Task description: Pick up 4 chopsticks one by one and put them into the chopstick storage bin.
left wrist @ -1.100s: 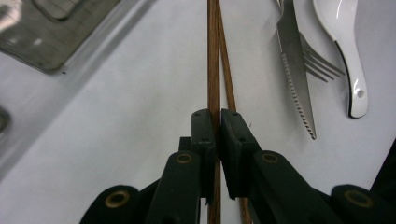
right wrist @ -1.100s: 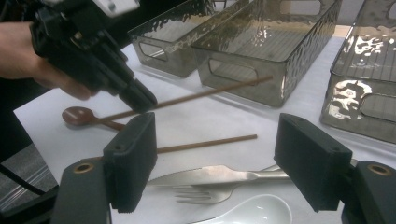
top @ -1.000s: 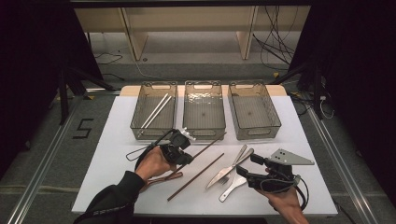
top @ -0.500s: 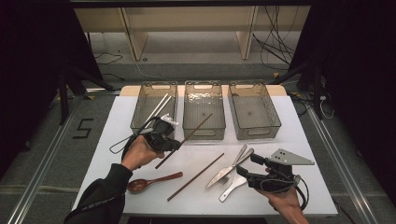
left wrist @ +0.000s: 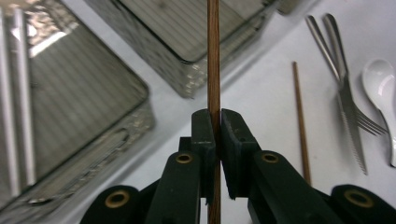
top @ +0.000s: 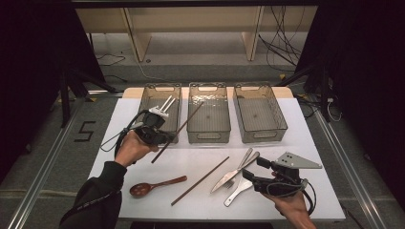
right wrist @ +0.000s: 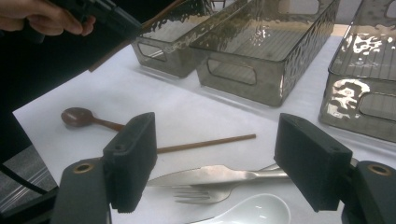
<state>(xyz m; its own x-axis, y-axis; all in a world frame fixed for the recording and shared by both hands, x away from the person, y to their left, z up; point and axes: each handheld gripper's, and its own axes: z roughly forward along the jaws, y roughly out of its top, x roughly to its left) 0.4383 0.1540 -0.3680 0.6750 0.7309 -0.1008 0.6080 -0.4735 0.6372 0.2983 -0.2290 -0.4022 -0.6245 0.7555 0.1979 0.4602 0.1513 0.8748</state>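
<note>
A brown wooden chopstick hangs slanted in the air, its far end over the middle bin. My left gripper is shut on it near its lower end, just in front of the left bin. In the left gripper view the jaws pinch the chopstick tightly. My right gripper rests at the front right, open, over the cutlery. Its wide-apart jaws in the right gripper view frame a knife, and my right gripper holds nothing.
A second brown chopstick, a wooden spoon, a knife, a fork and a white spoon lie on the white table. The left bin holds metal chopsticks. A third bin stands at the right.
My left gripper has lifted the chopstick and carried it left and away, from the table's middle to the front of the left bin. The right gripper has stayed put.
</note>
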